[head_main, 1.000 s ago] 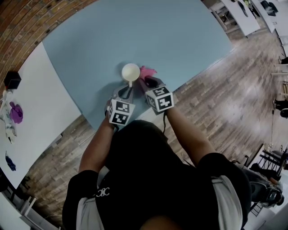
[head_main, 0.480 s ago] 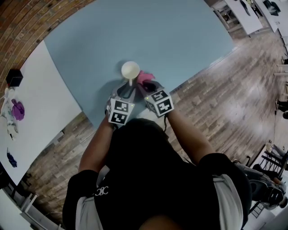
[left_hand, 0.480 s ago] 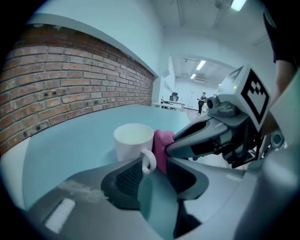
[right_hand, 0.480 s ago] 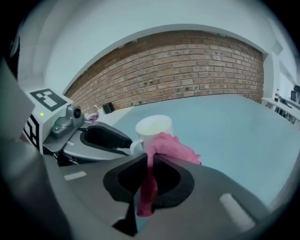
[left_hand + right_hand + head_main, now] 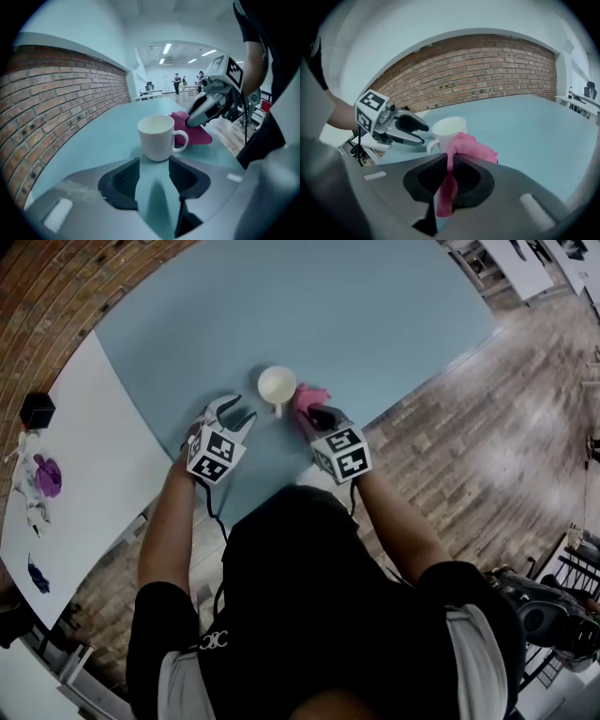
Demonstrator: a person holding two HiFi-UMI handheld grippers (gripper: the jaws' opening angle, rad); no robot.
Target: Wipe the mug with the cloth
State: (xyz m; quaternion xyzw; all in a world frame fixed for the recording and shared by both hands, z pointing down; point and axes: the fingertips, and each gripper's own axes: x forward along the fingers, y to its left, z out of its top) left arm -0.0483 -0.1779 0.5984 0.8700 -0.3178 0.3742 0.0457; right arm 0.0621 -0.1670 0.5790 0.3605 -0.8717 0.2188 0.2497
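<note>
Mug (image 5: 277, 385) stands upright on table (image 5: 375, 306); left gripper (image 5: 237, 411), jaws empty and just opening, sits near it; right gripper (image 5: 312, 415) clamps pink cloth (image 5: 309, 395) beside the mug.

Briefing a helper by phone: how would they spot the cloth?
On the light-blue table, near the person's edge, stands a white mug. The cloth is bunched beside it, pinched in the jaws of the right gripper: the only pink thing there.
</note>
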